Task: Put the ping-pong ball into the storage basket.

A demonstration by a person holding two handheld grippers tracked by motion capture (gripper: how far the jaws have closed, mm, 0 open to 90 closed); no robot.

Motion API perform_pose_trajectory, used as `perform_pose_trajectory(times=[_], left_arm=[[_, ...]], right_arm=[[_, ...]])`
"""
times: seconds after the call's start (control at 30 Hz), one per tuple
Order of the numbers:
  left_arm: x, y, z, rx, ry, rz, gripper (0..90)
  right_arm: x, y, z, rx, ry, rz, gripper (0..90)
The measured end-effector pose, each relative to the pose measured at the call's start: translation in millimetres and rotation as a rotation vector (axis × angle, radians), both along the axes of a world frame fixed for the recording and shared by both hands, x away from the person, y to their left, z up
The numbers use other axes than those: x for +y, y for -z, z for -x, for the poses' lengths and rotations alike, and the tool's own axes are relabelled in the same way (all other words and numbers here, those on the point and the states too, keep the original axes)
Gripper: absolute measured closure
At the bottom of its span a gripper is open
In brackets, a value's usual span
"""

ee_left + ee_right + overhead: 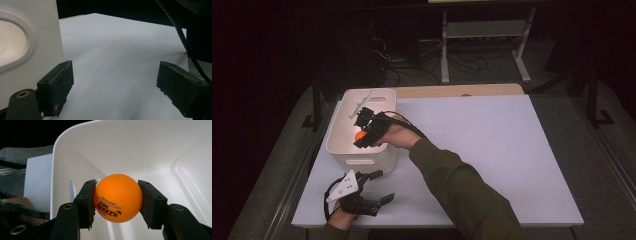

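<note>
Right gripper (360, 138) was what caught my eye first, reaching over the rim of the white bin (337, 134) with its jaws clamped on an orange ball (359, 135), one pad on each side. From the camera riding on that gripper, the ball (117, 197) sat squarely between the black pads, its printed lettering facing the lens, and the bin's (160, 147) pale inner walls rose all around behind it. So the ball was inside the mouth of the bin, held in the air and, as far as I could tell, not touching floor or wall.

Going by size, the big white table top (492, 145) lay bare across most of its width, and the bin stood near its left edge. A white bar-like piece (360, 104) rested across the bin's far rim; I could not make out what it was.

Left gripper (379, 186) stayed low at the near left corner of the table, just in front of the bin, its jaws spread wide with nothing between them. Its own camera showed only table surface past the pads (56, 90), with the bin's handle cut-out (13, 47) just to one side.

To my judgement the carrying part was done: the ball had been brought over and into the bin. What remained was the release, letting the jaws part so the ball dropped, then drawing the hand back out.
</note>
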State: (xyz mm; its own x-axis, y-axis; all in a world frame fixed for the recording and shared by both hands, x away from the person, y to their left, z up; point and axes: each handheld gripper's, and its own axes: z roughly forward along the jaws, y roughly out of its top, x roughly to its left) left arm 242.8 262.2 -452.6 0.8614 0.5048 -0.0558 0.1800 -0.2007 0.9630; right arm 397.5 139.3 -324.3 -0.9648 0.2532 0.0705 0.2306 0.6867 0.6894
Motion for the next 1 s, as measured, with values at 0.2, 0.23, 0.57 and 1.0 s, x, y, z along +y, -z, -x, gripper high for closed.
perform_pose_trajectory(times=[0.2, 0.23, 0.57, 1.0], left_arm=[[-0.1, 0.0, -0.1, 0.001, 0.0, 0.0, 14.0], [-0.1, 0.0, -0.2, 0.002, -0.001, -0.001, 14.0], [-0.2, -0.1, -0.7, 0.005, -0.001, -0.004, 14.0], [0.0, 0.0, -0.8, 0.01, -0.001, -0.003, 14.0]], right_arm=[[0.6, 0.2, 0.8, -0.013, 0.007, -0.004, 39.5], [0.0, -0.6, 1.2, -0.013, 0.01, -0.005, 38.6], [-15.4, -15.3, 3.0, -0.035, 0.024, -0.051, 35.4], [-53.1, -31.8, 0.1, -0.055, 0.081, -0.097, 33.3]])
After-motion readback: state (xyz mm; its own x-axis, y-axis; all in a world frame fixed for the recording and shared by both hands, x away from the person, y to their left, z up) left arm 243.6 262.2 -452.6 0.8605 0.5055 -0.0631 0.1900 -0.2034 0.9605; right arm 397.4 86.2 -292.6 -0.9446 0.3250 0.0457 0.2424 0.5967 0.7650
